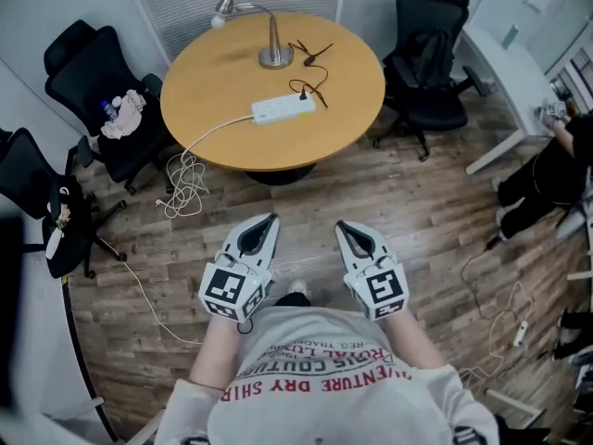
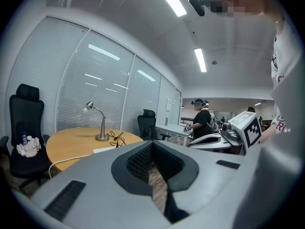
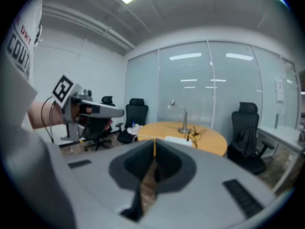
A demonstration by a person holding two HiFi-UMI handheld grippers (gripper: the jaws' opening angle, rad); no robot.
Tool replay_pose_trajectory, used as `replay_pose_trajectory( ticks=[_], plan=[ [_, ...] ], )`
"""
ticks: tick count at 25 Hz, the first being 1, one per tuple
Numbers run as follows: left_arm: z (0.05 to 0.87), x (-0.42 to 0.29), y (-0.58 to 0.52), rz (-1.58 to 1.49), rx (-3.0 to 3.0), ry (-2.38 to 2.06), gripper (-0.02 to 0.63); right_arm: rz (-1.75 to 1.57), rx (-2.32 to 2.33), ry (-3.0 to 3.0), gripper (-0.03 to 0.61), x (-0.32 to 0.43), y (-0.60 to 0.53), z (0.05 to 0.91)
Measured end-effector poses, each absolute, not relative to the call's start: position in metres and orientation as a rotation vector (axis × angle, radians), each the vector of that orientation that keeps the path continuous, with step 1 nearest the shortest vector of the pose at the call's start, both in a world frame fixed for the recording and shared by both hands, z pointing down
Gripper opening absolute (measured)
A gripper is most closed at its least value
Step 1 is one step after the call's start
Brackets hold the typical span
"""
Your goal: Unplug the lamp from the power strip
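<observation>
**Lamp still plugged in; both claws shut and empty, well short of the worktop**

Left claw (image 1: 270, 219): the jaws are together at the tips, with nothing between them. Its own view shows only floorboards through the slot behind the closed tips. It is held low in front of the person's body, above the wooden floor (image 1: 371, 193).

Right claw (image 1: 341, 225): the jaws are fully closed and nothing is gripped. It is level with the left claw and just beside it, the two pointing forward towards the table.

Round wooden worktop (image 1: 213, 91): it is well apart from both claws, in front of them and slightly to the left.

Lamp (image 1: 275, 56): it stands upright on its round metal base at the far side of the worktop. Its curved neck carries the head out over the far left edge.

Power strip (image 1: 283, 108): white, it lies flat on the worktop on the near side of the lamp base. A black plug (image 1: 303, 92) is seated at its right end. A black cord (image 1: 313, 56) lies in loose loops between the plug and the lamp base.

White cable (image 1: 190, 170): it runs from the strip's left end over the worktop edge and lies coiled on the floor.

Surroundings: black office chairs stand on both sides of the worktop, the left one (image 1: 97, 91) with small items on its seat. A person in dark clothing (image 1: 551, 170) is at the right edge of the head view.
</observation>
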State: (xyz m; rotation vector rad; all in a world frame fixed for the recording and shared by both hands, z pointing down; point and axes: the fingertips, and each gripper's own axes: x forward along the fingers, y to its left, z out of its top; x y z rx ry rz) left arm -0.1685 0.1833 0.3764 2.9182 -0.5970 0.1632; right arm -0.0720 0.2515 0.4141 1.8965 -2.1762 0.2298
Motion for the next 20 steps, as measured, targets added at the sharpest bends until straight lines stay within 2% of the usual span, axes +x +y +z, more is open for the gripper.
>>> replay_pose_trajectory(
  ticks=[11,20],
  plan=[
    [0.385,-0.147,0.08,0.18,2.904,-0.637,0.028,0.264,1.88,-2.176,0.031,-0.042,0.143,0.422],
    [0.413,-0.108,0.004,0.188,2.825,-0.827,0.028,0.231,1.736,-2.278,0.029,0.012,0.052,0.443]
  ],
)
